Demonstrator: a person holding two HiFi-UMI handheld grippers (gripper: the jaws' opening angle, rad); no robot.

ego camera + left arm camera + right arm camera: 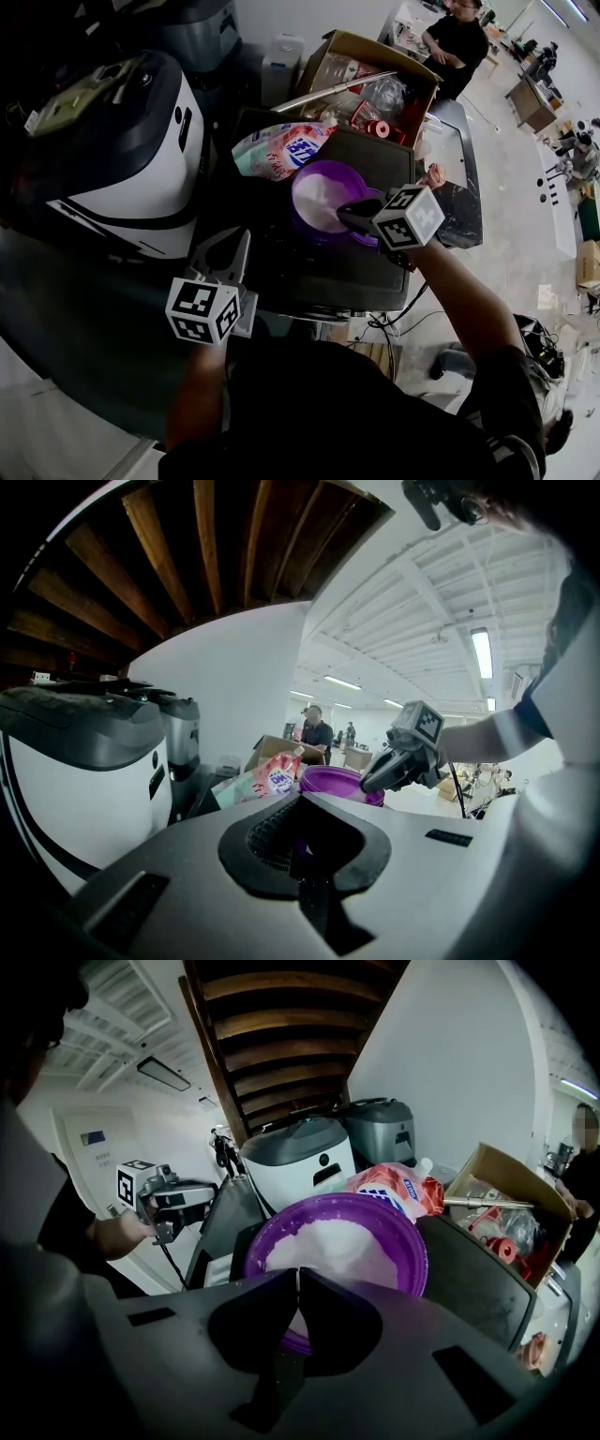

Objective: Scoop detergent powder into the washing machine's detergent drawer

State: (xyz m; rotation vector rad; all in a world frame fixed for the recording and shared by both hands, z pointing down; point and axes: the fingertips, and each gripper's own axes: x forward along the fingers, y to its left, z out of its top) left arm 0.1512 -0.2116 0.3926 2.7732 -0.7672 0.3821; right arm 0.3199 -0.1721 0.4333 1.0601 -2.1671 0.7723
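A big white machine (122, 178) with a dark lid fills the left side. Its right edge is close to the left edge of the dark worktop (319, 277).

The left gripper (302, 803) is held in the air near that left edge, on the near side. Its jaws are pressed together and hold nothing. It is well apart from the bowl.

The near half of the worktop is bare, so there is open room there. Its near edge drops off to cables and the floor (506, 187).

On the far left part of the worktop lies a detergent bag (281, 148), pink, white and blue. It touches the far left side of the purple bowl (323, 166). The bowl sits in the middle of the worktop, and white detergent powder (319, 202) fills it.

The right gripper (298, 1277) reaches in over the bowl's near right rim. Its jaws are closed tip to tip just above the powder, with nothing between them.

A cardboard box (370, 44) full of things stands just behind the bowl. Far off on the right a person (457, 42) stands on the open floor.
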